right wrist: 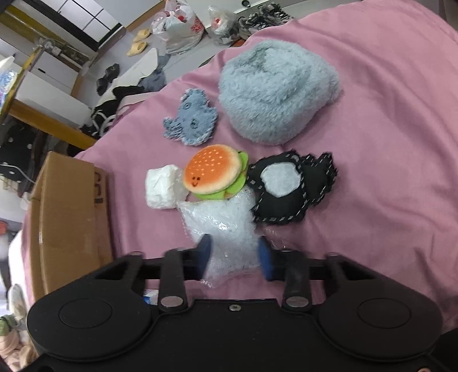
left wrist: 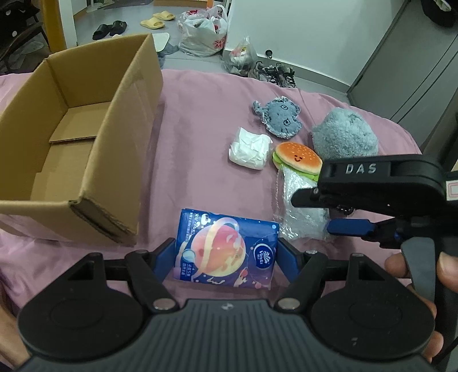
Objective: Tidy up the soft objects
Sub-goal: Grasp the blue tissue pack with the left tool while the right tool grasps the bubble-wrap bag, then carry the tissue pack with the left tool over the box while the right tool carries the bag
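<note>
My left gripper has its blue pads on both sides of a blue tissue pack on the pink cover, beside the open cardboard box. My right gripper straddles a clear bubble-wrap bag, fingers touching its sides; it also shows in the left wrist view. Beyond lie a burger plush, a white paper wad, a black felt plush, a blue denim plush and a fluffy grey plush.
The pink cover spans the bed. The box stands left of the right gripper. Beyond the bed's far edge the floor holds plastic bags, slippers and shoes. A grey cabinet stands at the right.
</note>
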`<action>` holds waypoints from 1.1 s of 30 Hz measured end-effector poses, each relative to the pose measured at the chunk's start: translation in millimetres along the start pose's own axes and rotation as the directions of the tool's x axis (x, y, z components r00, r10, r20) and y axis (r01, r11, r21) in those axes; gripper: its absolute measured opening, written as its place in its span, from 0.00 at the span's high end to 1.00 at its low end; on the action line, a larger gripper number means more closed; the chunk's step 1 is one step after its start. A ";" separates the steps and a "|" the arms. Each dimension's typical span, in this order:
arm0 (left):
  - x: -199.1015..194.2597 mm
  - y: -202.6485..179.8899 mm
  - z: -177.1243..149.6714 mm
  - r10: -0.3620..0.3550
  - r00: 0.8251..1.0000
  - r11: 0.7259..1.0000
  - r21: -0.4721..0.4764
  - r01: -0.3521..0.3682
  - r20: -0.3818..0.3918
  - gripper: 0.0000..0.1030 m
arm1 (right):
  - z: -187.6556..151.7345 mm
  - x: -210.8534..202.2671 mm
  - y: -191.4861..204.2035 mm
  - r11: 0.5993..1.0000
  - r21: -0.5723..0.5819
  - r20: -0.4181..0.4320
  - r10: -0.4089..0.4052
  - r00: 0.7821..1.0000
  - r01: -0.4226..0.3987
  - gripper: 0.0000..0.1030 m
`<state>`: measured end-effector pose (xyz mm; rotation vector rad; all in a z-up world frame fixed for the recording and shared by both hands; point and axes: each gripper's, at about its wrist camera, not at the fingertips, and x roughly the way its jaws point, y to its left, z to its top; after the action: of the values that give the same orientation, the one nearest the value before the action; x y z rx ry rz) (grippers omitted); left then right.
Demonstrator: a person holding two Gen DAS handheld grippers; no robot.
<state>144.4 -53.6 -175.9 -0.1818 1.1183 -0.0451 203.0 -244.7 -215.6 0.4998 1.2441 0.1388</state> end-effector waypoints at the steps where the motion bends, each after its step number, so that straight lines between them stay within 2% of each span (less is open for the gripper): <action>1: -1.9 1.1 -1.1 0.000 1.000 1.000 -0.002 0.000 0.002 0.29 | -1.4 -2.2 0.0 1.000 -0.003 0.004 0.009 1.000 -0.009 0.80; 2: -4.1 2.0 -2.0 -0.001 1.000 1.000 -0.003 0.001 0.005 0.29 | -2.7 -4.7 0.3 1.000 -0.006 0.008 0.023 1.000 -0.023 0.84; 11: -32.6 7.3 -10.4 0.000 0.999 1.000 0.004 -0.001 0.048 0.29 | -19.0 -45.2 1.3 0.999 0.001 0.118 0.035 0.992 -0.036 0.85; 18: -60.6 6.3 -14.5 -0.008 0.995 0.999 0.033 0.005 0.097 0.29 | -37.7 -73.3 3.0 0.993 0.025 0.171 0.111 0.979 -0.117 0.85; 33: -121.1 12.1 -0.8 -0.020 0.972 0.999 0.039 0.011 0.233 0.29 | -41.9 -113.7 31.1 0.984 -0.049 0.272 0.177 0.946 -0.170 0.85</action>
<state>89.9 -26.5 -70.5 -0.1580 0.8807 -0.0568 132.0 -246.9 -112.7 0.5862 0.9234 0.2260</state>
